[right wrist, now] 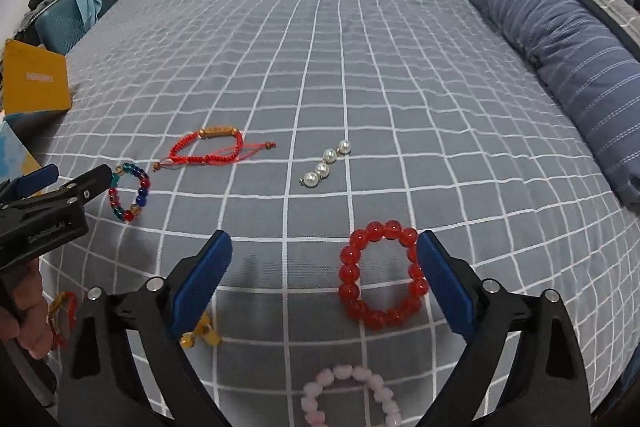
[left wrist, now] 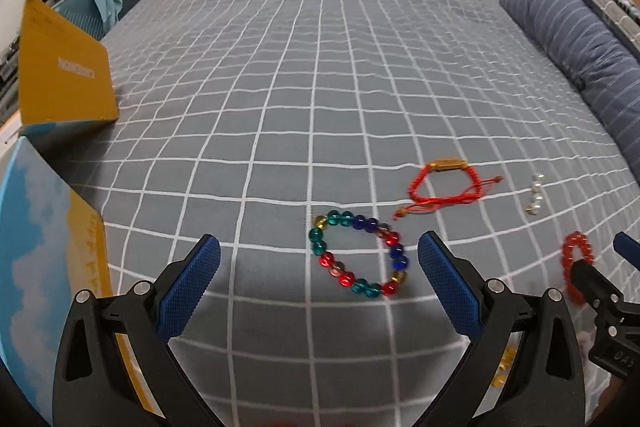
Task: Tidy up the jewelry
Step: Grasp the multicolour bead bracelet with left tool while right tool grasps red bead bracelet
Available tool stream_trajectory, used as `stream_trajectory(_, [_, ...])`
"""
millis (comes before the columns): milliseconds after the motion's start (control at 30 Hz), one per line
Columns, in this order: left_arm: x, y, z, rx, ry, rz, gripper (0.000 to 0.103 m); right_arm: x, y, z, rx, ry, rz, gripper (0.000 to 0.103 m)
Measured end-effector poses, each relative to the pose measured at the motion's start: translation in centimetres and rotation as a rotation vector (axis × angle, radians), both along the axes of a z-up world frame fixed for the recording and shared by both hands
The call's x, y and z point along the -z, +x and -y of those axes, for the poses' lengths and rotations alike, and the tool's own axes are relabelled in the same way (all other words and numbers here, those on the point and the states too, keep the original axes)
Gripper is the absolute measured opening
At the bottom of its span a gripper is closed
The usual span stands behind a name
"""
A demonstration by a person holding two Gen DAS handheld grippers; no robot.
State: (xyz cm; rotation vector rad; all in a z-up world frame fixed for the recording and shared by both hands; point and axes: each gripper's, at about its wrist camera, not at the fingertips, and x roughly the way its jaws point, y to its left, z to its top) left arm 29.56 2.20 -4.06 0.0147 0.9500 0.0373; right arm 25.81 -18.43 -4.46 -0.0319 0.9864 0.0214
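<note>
Several bracelets lie on a grey checked bedspread (left wrist: 304,75). In the left wrist view my left gripper (left wrist: 319,242) is open just above a multi-coloured glass bead bracelet (left wrist: 362,223), which lies between its fingers, nearer the right one. Beyond it lie a red cord bracelet (left wrist: 447,163) and a short pearl strand (left wrist: 535,197). My right gripper (right wrist: 325,239) is open over a red bead bracelet (right wrist: 348,271), whose right side touches or hides behind the right finger (right wrist: 440,275). A pink bead bracelet (right wrist: 344,373) lies closer, under the gripper.
An open box with a yellow lid (left wrist: 64,75) and a blue cloud-patterned wall (left wrist: 36,247) stands at the left. A blue striped pillow (right wrist: 568,43) runs along the right edge. Small amber beads (right wrist: 200,337) lie near the bed's front edge. A hand (right wrist: 24,307) holds the left gripper.
</note>
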Motion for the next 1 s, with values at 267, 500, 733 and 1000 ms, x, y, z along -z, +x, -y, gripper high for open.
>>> stream_trajectory(267, [2.5,1.2,-1.0,-0.019,-0.01,-0.075,0.094,2.0,0.8,0.7,0.011,0.026,-0.064,0.067])
stream_trajectory(500, [3.6,1.7,-1.1,-0.013,-0.003,-0.102,0.086,3.3,1.4,1.2,0.022,0.039,-0.107,0.053])
stream_trajectory(733, [3.5,1.7,-1.0,-0.008,-0.015,-0.109,0.062,3.4,1.6,1.0,0.011,0.047,-0.129,0.029])
stream_trajectory(1000, [3.5,1.7,-1.3,0.015,-0.064,-0.121,0.017,3.5,1.7,1.5,0.033,0.054,-0.137,0.013])
